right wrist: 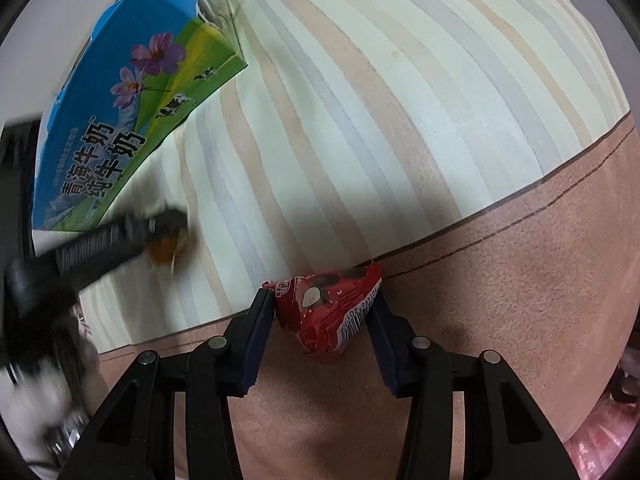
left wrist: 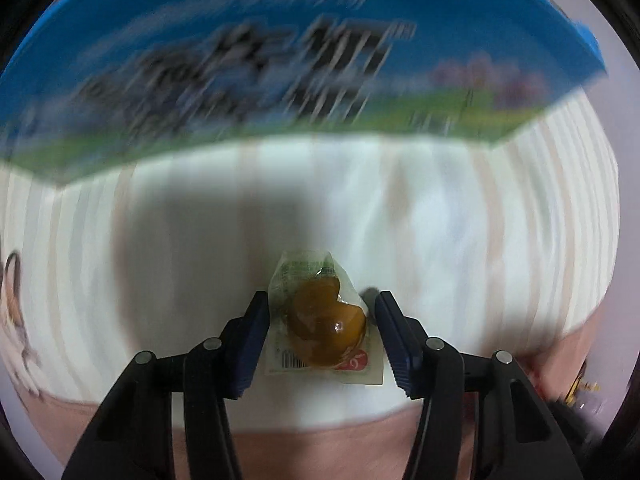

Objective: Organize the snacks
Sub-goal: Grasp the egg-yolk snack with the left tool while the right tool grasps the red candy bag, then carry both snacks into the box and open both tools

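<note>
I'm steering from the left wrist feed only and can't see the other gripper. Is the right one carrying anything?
Observer: Yes, the right gripper is clamped on a red snack packet, barcode facing the camera.
Operator: Where is it relative to the striped cloth?
Observer: Over the plain pinkish-brown surface, just past the edge of the striped cloth.
Operator: My view of the blue carton is blurred. What's on it?
Observer: The milk carton shows purple flowers, small cows and a green field.
Operator: Can you see my gripper?
Observer: Yes, the left gripper sits at the clear-wrapped brown snack, near the carton.
</note>
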The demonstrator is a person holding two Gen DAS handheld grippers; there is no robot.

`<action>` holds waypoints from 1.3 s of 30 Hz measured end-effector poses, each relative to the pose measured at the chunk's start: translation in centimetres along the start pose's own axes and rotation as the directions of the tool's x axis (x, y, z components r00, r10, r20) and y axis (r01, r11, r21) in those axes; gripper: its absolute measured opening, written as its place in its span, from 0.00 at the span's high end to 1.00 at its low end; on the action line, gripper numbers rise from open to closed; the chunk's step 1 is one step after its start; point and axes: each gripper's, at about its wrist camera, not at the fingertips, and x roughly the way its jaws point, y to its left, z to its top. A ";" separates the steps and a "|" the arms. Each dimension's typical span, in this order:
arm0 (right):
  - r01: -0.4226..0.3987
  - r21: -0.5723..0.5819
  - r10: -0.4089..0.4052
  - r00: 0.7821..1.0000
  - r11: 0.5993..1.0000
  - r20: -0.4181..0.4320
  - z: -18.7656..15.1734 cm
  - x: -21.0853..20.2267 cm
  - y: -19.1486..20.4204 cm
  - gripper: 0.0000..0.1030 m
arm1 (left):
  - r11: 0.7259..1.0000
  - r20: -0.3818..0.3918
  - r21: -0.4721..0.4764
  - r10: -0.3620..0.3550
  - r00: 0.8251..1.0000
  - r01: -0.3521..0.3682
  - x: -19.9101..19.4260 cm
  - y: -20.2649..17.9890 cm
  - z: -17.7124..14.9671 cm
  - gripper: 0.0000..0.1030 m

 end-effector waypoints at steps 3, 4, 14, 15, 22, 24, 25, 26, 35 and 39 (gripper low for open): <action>-0.019 -0.022 0.019 1.000 1.000 -0.023 -0.5 0.4 0.1 0.52 | 1.000 -0.023 -0.007 0.017 1.000 -0.018 -0.5 1.9 -3.5 0.50; -0.025 -0.034 0.024 0.999 0.999 -0.031 -1.0 0.7 0.2 0.52 | 1.000 -0.030 -0.012 0.023 0.999 -0.023 -0.6 2.5 -4.4 0.50; -0.026 -0.142 0.013 0.996 0.990 -0.091 -4.0 3.0 3.2 0.51 | 0.995 -0.059 -0.088 0.033 0.998 -0.038 0.3 6.1 -9.1 0.48; -0.020 -0.149 0.006 0.996 0.989 -0.093 -4.1 3.3 3.2 0.51 | 0.995 -0.056 -0.088 0.035 0.998 -0.040 0.3 6.2 -8.8 0.48; -0.004 -0.158 -0.012 0.995 0.987 -0.100 -4.2 4.4 4.7 0.45 | 0.996 -0.059 -0.068 0.047 0.997 -0.051 1.8 5.0 -10.9 0.42; 0.008 -0.170 -0.025 0.995 0.985 -0.100 -4.4 5.1 5.8 0.42 | 0.996 -0.057 -0.060 0.056 0.997 -0.059 2.3 4.7 -10.1 0.42; 0.022 -0.183 -0.040 0.994 0.983 -0.100 -4.5 5.4 6.2 0.41 | 0.996 -0.054 -0.067 0.055 0.997 -0.059 2.5 4.7 -9.9 0.42; 0.031 -0.195 -0.051 0.994 0.980 -0.097 -4.6 5.7 6.7 0.41 | 0.996 -0.053 -0.072 0.057 0.997 -0.061 2.6 4.6 -9.9 0.45; 0.061 -0.231 -0.067 0.998 0.971 -0.017 -5.8 4.7 8.1 0.50 | 0.992 -0.043 -0.129 0.008 0.999 -0.013 0.8 5.1 -11.0 0.50; 0.023 -0.212 -0.027 1.000 0.977 -0.013 -6.1 4.0 8.4 0.50 | 0.990 -0.032 -0.139 -0.014 0.999 0.010 -0.3 5.2 -11.4 0.50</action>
